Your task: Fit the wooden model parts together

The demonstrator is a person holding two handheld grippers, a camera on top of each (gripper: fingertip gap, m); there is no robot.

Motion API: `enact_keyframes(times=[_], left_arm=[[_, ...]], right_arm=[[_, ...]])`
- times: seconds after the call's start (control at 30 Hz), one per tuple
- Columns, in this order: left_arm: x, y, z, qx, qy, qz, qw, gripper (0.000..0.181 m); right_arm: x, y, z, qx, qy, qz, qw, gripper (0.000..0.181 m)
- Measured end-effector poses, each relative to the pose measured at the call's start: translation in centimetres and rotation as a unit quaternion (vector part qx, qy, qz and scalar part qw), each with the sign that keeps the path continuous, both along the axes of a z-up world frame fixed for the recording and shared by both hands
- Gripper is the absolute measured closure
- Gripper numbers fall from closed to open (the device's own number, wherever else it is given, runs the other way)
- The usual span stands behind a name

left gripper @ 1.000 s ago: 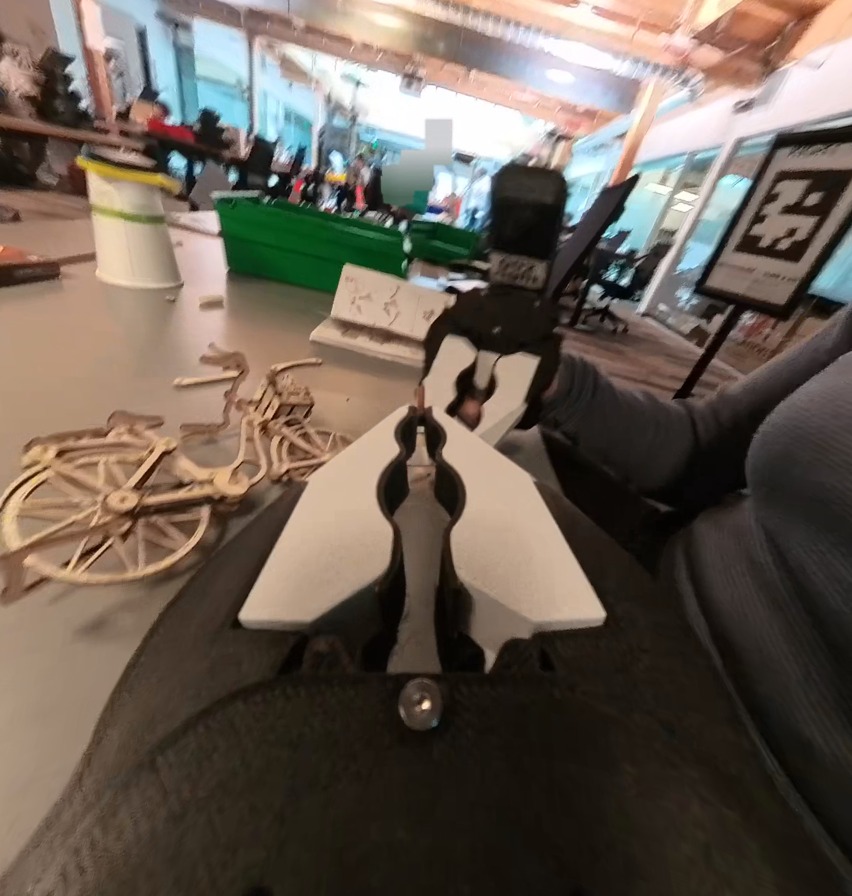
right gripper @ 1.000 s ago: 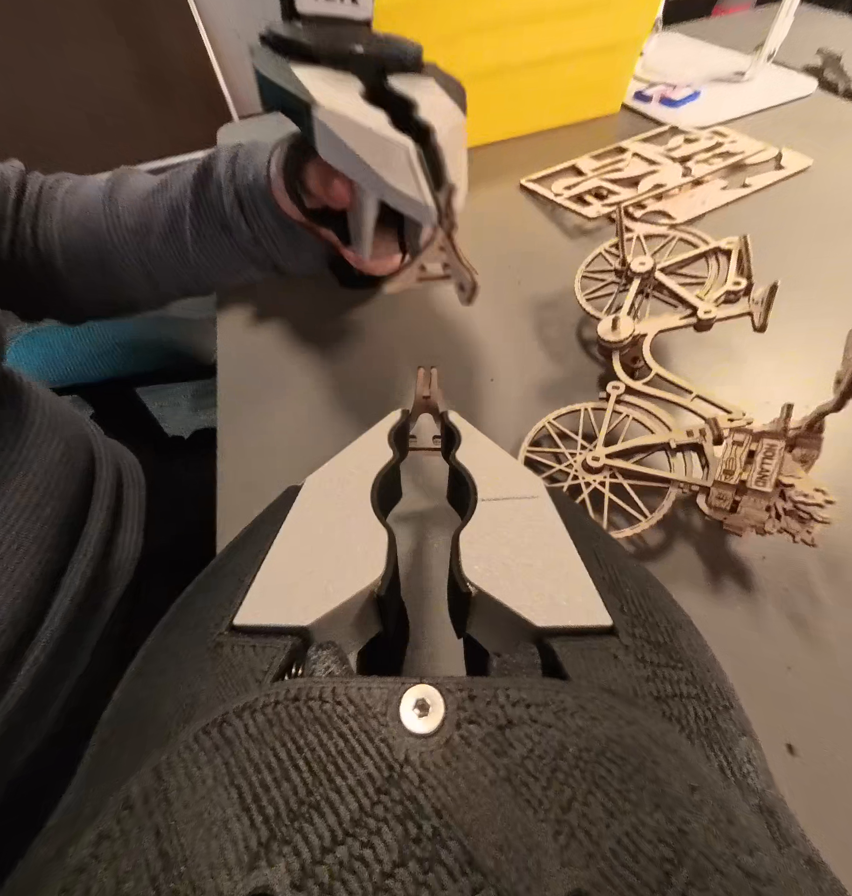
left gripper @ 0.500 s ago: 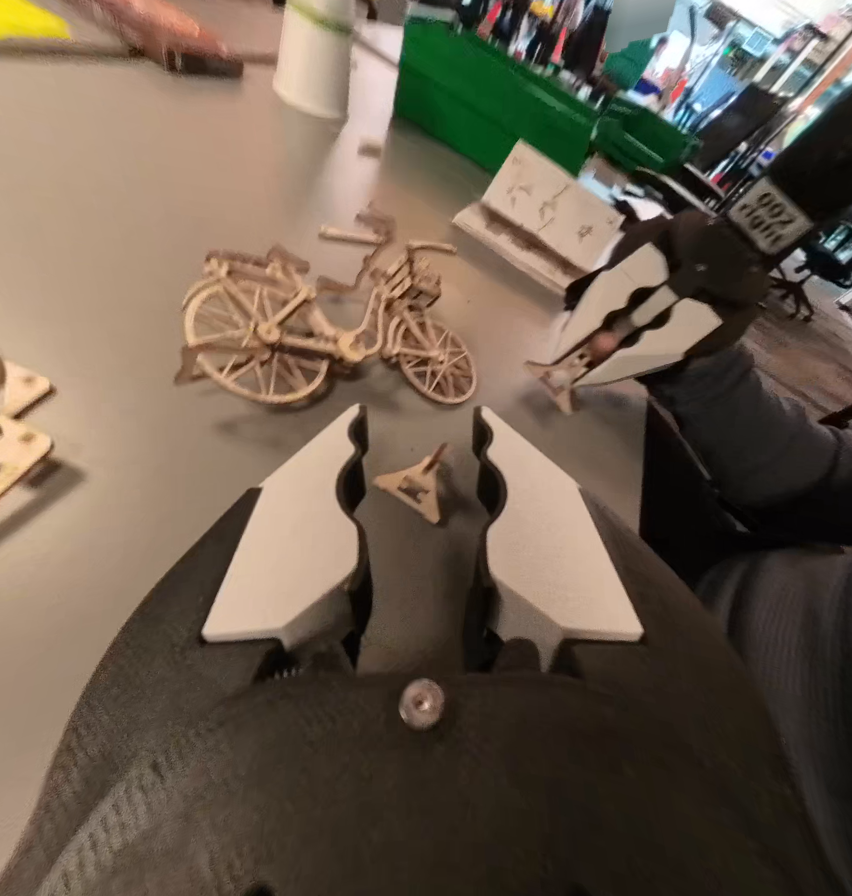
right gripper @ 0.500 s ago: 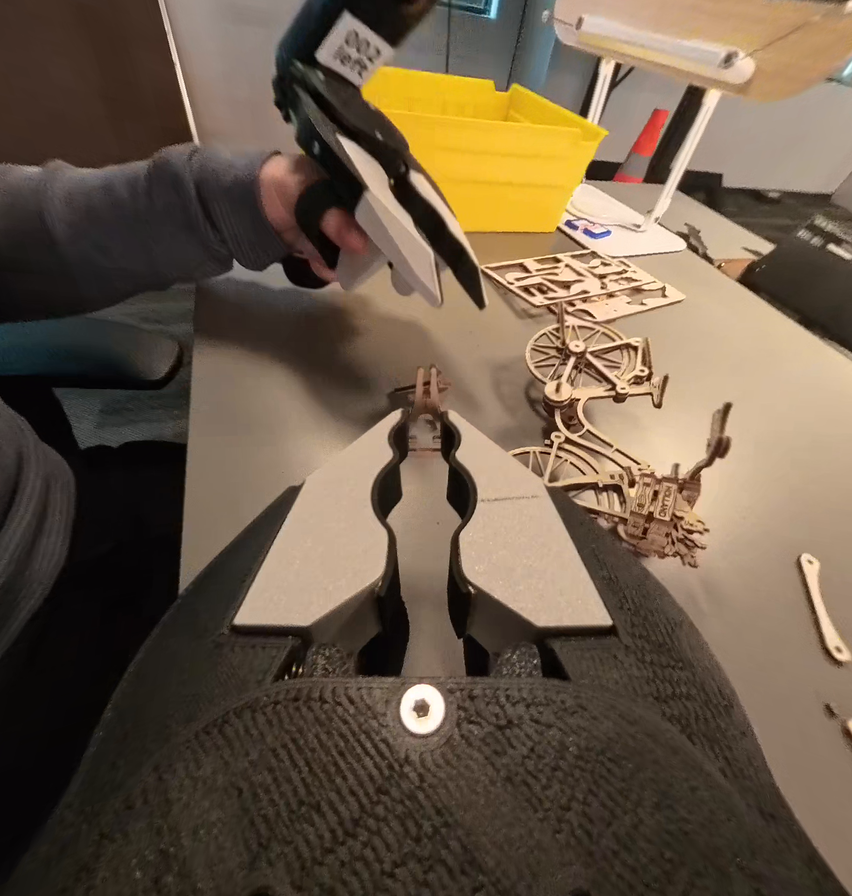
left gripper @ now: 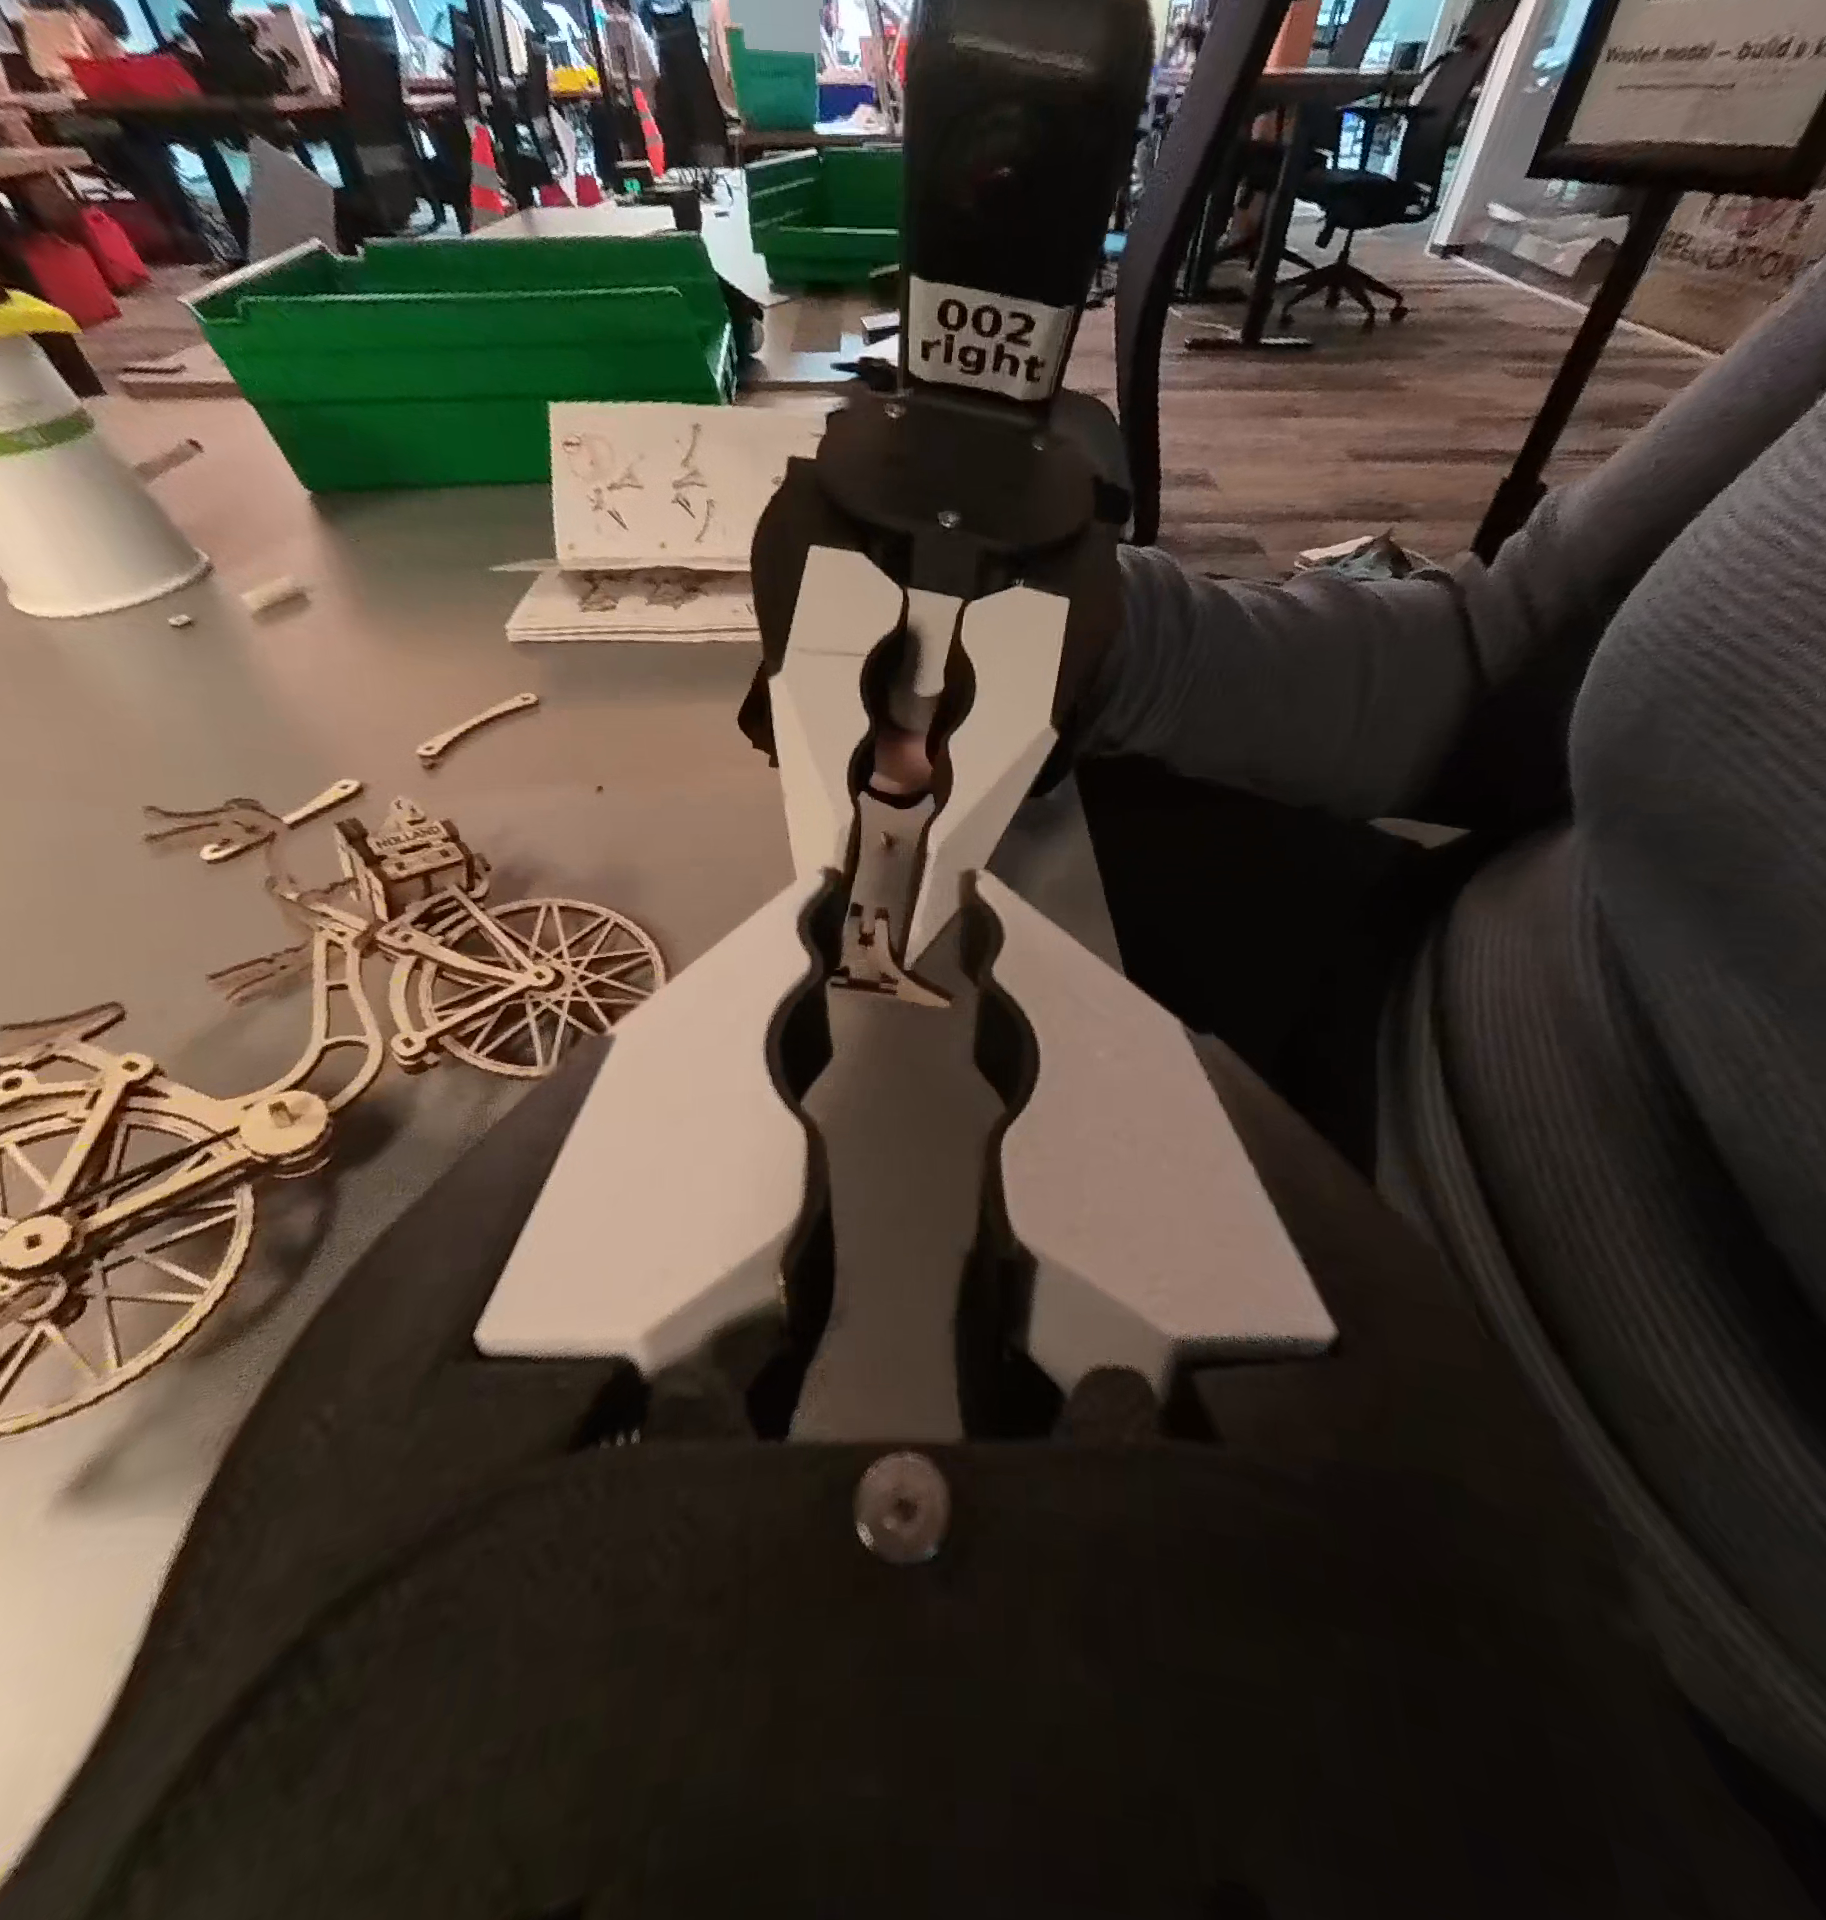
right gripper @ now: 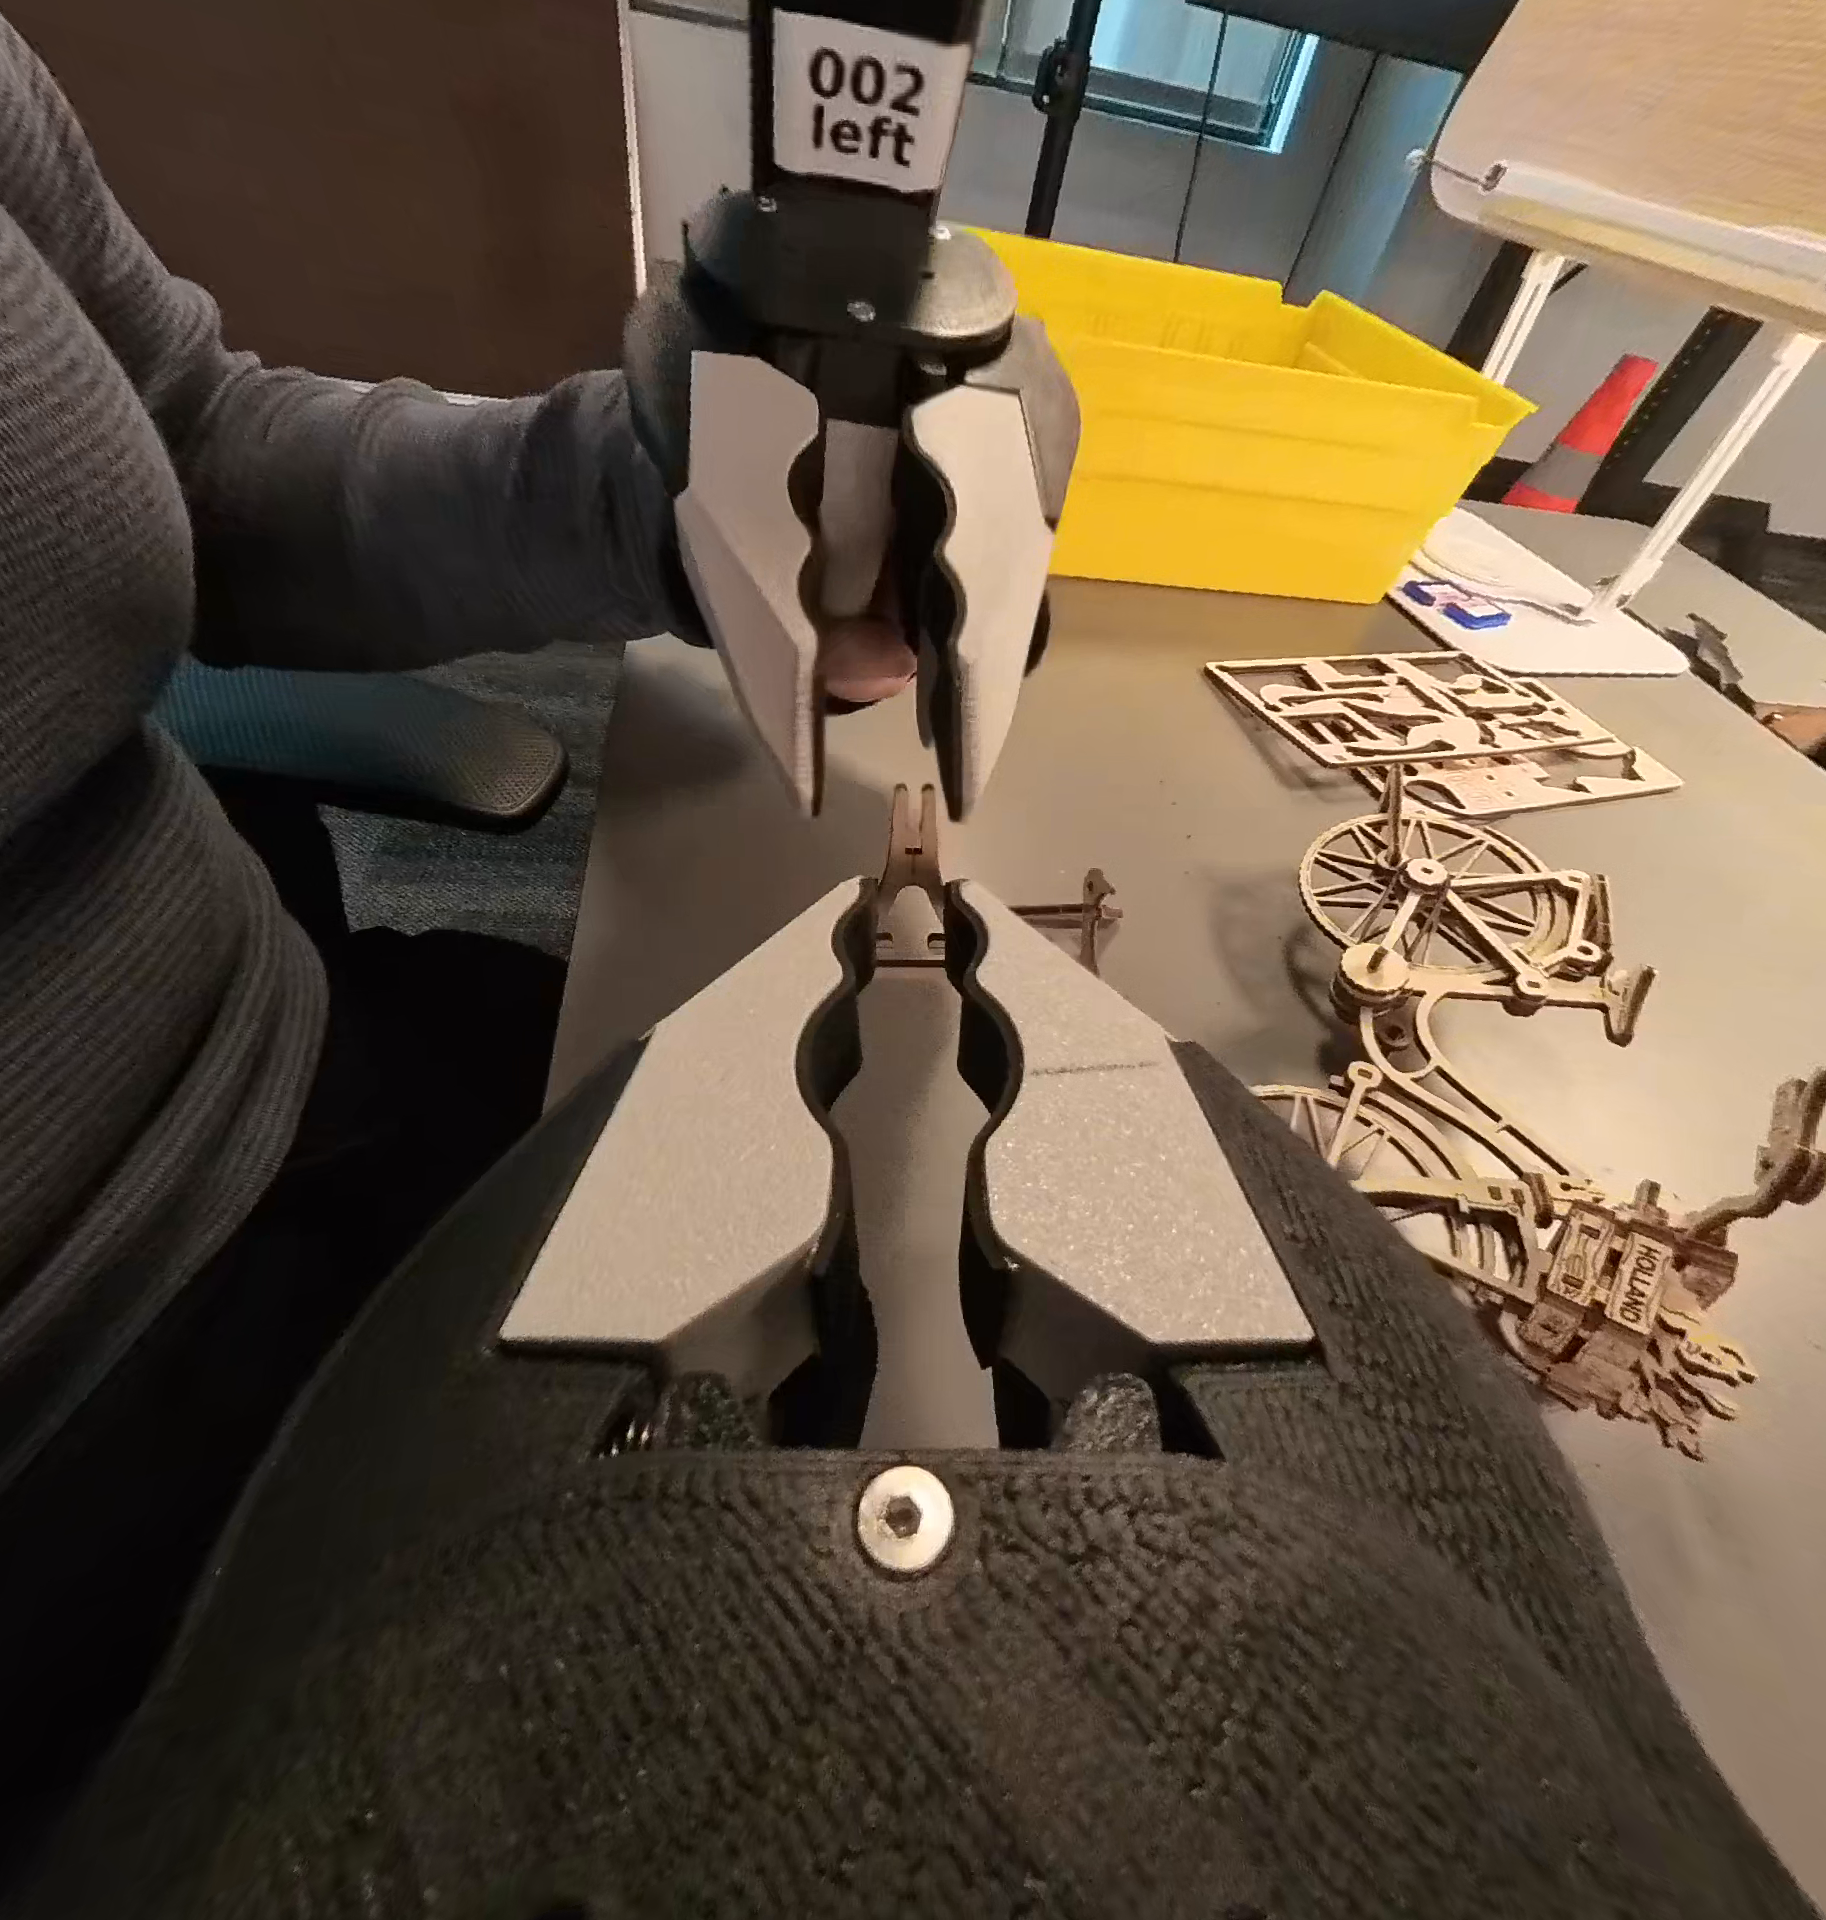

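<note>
My right gripper (right gripper: pixel 907 894) is shut on a small forked wooden part (right gripper: pixel 911 868) and holds it above the grey table (right gripper: pixel 1148 790). My left gripper (left gripper: pixel 896 896) is open and faces it tip to tip. Its fingertips (right gripper: pixel 805 790) stand on either side of the part's forked end, and I cannot tell if they touch it. In the left wrist view the right gripper (left gripper: pixel 885 883) holds the part (left gripper: pixel 878 940) between my open fingers. Two assembled wooden bicycles (left gripper: pixel 473 966) (left gripper: pixel 88 1174) lie on the table; they also show in the right wrist view (right gripper: pixel 1449 925) (right gripper: pixel 1511 1216).
Another small wooden piece (right gripper: pixel 1080 920) lies on the table just past my right fingertips. A punched parts sheet (right gripper: pixel 1428 727) and a yellow bin (right gripper: pixel 1252 447) stand farther off. Green bins (left gripper: pixel 473 343), a white cup (left gripper: pixel 47 499), an instruction booklet (left gripper: pixel 660 540) and loose strips (left gripper: pixel 478 722) are on the other side. The tips of both grippers are at nearly the same place.
My left gripper opened and left its small piece on the table, then swung back to face the right gripper with its jaws narrower. My right gripper stayed shut on its part.
</note>
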State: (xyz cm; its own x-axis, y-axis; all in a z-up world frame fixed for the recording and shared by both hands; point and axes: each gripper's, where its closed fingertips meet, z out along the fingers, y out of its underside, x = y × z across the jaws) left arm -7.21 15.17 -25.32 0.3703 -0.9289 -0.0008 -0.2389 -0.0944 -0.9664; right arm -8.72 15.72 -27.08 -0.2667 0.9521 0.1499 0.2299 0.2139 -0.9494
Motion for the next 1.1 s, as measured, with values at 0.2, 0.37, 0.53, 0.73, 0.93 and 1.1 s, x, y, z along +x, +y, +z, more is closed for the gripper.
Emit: enact_keyframes(times=[0.2, 0.37, 0.53, 0.73, 0.93, 1.1], left_arm=[[-0.2, 0.4, -0.7, -0.005, 0.021, 0.003, 1.0, 0.175], [-0.4, 1.0, -1.4, -0.007, 0.056, 0.013, 0.998, 0.175], [-0.1, 1.1, -1.4, -0.006, 0.065, 0.009, 0.998, 0.175], [0.1, 1.3, -1.5, -0.007, 0.064, 0.008, 0.998, 0.176], [-0.1, 1.7, -1.7, -0.017, 0.055, 0.015, 0.998, 0.176], [-3.2, 3.2, -0.1, -0.034, -0.017, 0.083, 0.996, 0.159]], right_arm=[[-0.1, -0.3, -0.4, -0.007, -0.006, 0.008, 1.0, 0.171], [-0.6, 0.2, -1.5, -0.042, -0.046, -0.009, 0.998, 0.153], [-1.0, 0.2, -2.0, -0.047, -0.059, -0.006, 0.997, 0.16], [-1.2, 0.1, -2.0, -0.065, -0.065, -0.003, 0.996, 0.164], [-1.3, 0.4, -2.0, -0.07, -0.064, -0.01, 0.995, 0.167], [-0.9, 1.3, -2.3, -0.058, -0.069, -0.031, 0.995, 0.168]])
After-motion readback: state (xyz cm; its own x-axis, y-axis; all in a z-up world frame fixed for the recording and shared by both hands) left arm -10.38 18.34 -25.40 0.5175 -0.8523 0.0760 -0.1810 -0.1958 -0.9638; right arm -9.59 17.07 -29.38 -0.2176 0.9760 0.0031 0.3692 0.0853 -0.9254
